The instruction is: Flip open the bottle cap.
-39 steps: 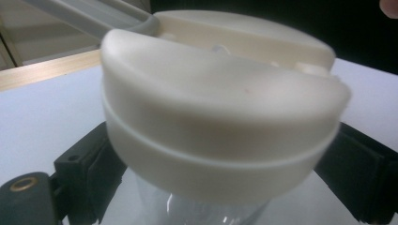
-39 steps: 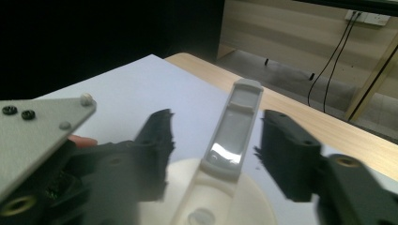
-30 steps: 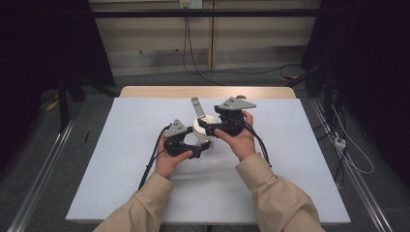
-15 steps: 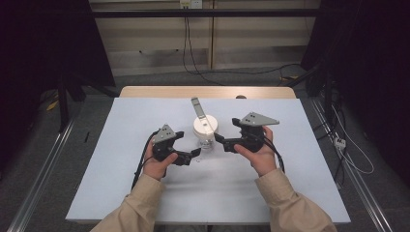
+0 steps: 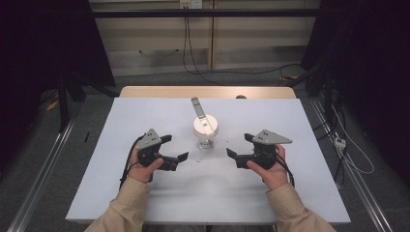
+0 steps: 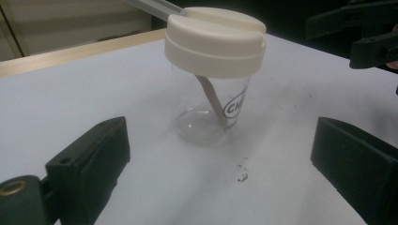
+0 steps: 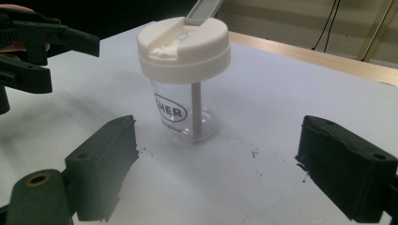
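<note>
A clear plastic cup (image 5: 205, 141) (image 6: 212, 112) (image 7: 183, 115) with a cream lid (image 5: 205, 126) (image 6: 215, 41) (image 7: 183, 45) stands upright mid-table. A grey straw (image 5: 197, 108) (image 7: 196, 112) pokes through the lid and slants away. My left gripper (image 5: 175, 148) (image 6: 220, 161) is open, held a little left of the cup and apart from it. At the cup's right, my right gripper (image 5: 240, 146) (image 7: 217, 159) is open too, with nothing between its jaws. Both point inward at the cup.
The white table top (image 5: 300, 130) has small dark specks (image 6: 242, 174) in front of the cup. A wooden edge (image 5: 159, 91) runs along the far side. Cables (image 5: 193, 53) lie on the floor beyond. A metal rail (image 5: 43, 159) runs at the left.
Both grippers have drawn back from the cup and outward, the right one leaving the lid. The cup stands alone now.
</note>
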`<state>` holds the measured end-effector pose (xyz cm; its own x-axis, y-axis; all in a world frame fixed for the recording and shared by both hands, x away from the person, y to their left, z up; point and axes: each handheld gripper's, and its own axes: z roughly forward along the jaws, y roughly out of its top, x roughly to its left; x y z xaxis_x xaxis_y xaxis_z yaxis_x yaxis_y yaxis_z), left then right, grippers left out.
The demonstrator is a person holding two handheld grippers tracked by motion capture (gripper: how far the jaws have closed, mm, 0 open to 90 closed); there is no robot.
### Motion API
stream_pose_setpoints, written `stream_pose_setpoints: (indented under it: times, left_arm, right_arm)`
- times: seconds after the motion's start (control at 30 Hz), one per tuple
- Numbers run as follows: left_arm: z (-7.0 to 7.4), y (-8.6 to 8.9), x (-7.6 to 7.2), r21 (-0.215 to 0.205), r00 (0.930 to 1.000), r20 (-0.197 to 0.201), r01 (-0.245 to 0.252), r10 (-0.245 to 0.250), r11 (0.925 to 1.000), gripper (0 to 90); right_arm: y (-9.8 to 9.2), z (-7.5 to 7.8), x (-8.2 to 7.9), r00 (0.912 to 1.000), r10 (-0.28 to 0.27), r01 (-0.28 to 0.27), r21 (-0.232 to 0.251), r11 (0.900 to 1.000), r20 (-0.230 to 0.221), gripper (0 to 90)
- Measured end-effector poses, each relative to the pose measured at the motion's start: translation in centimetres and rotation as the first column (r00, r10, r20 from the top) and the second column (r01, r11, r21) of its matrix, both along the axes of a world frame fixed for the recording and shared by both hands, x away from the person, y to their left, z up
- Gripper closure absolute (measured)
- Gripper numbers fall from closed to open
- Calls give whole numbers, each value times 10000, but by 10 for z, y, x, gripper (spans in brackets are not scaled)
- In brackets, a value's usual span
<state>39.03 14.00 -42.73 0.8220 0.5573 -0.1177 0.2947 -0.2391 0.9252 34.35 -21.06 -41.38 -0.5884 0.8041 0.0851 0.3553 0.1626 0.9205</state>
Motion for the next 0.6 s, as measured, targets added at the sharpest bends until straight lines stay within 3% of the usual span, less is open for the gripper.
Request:
stream_pose_setpoints:
  times: [0.13, 0.6]
  left_arm:
    - [-1, 7, -5, 279, 9999, 41, 119, -120, 9995, 47]
    - [-3, 37, -14, 520, 10000, -8, -36, 36, 9986, 47]
  right_arm:
    - [-4, -4, -5, 10000, -19, 19, -19, 10000, -7, 120]
    - [-27, -22, -23, 9991, -385, 381, -220, 9990, -170, 113]
